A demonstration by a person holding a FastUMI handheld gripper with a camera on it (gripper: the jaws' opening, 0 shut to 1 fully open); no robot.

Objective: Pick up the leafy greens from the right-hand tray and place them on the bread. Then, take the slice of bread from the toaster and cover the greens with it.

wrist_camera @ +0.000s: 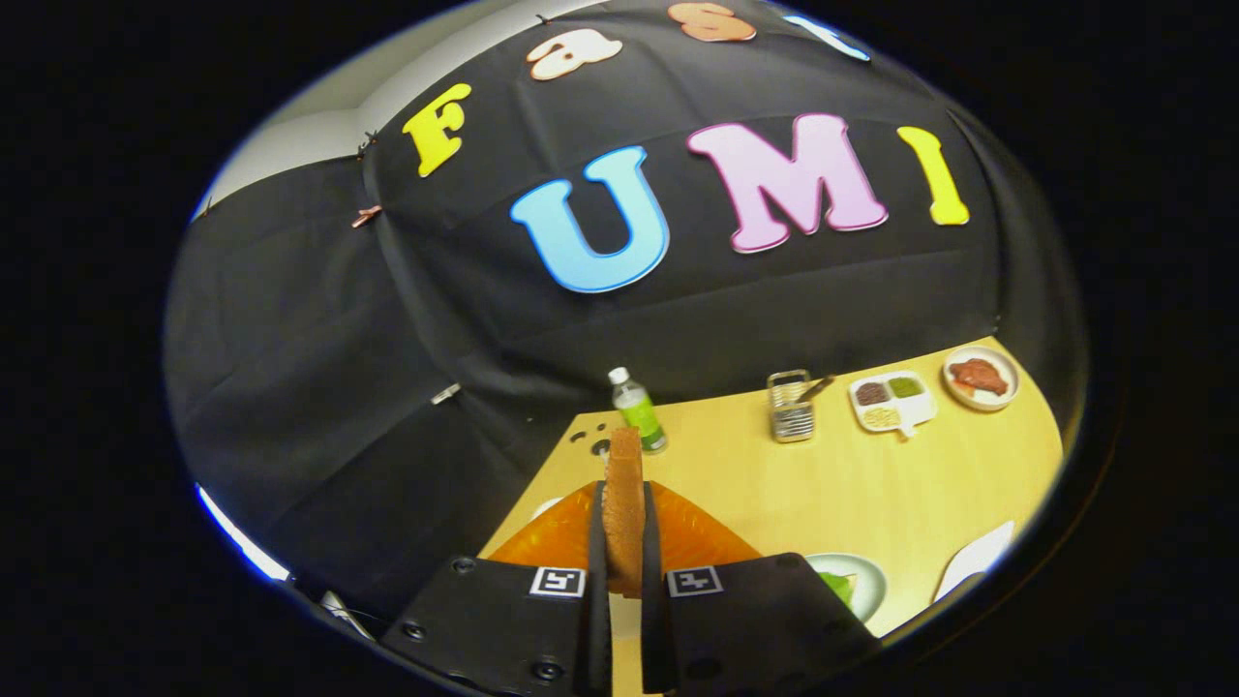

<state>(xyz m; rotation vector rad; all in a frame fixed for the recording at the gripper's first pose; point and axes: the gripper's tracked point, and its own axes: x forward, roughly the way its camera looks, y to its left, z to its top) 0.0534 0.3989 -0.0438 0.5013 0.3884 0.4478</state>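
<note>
1. Hand-held gripper (624,542): both fingers press on the flat faces of the slice of bread (624,503), which stands on edge between them and rises beyond the fingertips toward 12 o'clock. The grasp reads as firm; the slice is lifted clear of the worktop (852,484).

2. Step in hand (judgement): the second part of the task, carrying the toaster slice to cover the greens. The orange body (692,537) directly beneath and to either side of the slice is probably the toaster, though too much is hidden to be sure.

3. Target: a white plate (861,581) lies near the fingers at about 3 o'clock, with a green leaf (834,584) showing at its near edge, partly hidden by the gripper body. Whether bread lies under the leaf cannot be told.

4. Next move (judgement): swing toward 3 o'clock, turn the slice from upright to flat, lower it squarely over the greens, then release.

5. Surroundings: a green-labelled bottle (637,409) stands just beyond the slice at 12 o'clock; a wire holder (791,407), a divided dish (892,401) and a small plate of brown food (980,378) sit well apart toward 1 to 2 o'clock. Another white dish edge (973,560) lies past the target plate.

6. Obstruction (judgement): the path to the plate looks open; the main risk is the gripper body hiding the leaf during placement.
</note>
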